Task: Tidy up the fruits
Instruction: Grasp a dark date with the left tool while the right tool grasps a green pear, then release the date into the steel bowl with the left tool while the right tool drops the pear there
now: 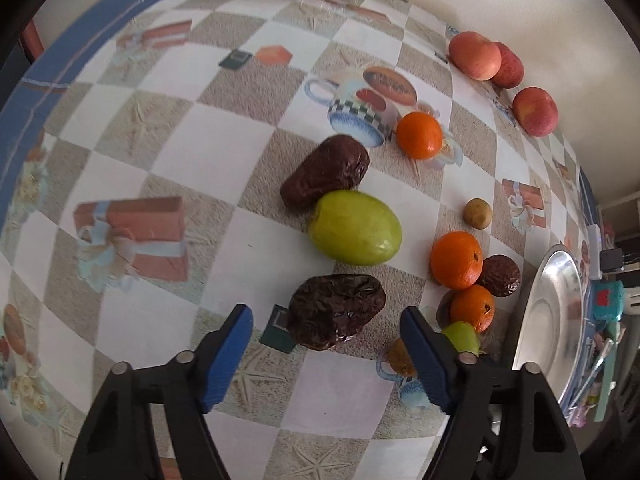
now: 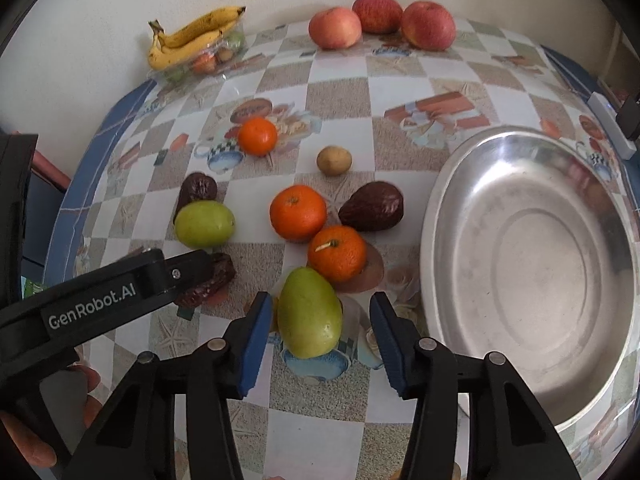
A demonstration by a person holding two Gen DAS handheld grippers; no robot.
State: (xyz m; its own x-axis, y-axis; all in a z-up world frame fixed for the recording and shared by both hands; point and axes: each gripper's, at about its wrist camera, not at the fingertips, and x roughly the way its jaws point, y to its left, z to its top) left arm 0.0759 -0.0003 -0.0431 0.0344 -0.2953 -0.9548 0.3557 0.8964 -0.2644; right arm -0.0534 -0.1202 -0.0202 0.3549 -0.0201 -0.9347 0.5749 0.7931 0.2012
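A table is covered by a checkered tablecloth of white and beige squares, printed with gift boxes, mugs and starfish and edged in blue; it stands against a plain off-white wall. A wide steel dish sits empty on the cloth at the right of the right wrist view. Along the wall stand three red apples, and at the far left corner a bunch of bananas lies on a clear bag of mixed fruit. Loose fruit is scattered mid-table: three oranges, a small tan fruit, two green fruits and three dark wrinkled brown fruits. The right gripper points steeply down with its blue pads on either side of the nearer green fruit, glossy, pear-shaped and touching one orange; the jaws stand apart, a gap visible on both sides, nothing clamped. The left gripper straddles a dark wrinkled fruit, shiny and creased, lying just beside the other green fruit; its jaws are likewise apart, clear of the skin. A hand grasps the left gripper's body at the lower left of the right wrist view.
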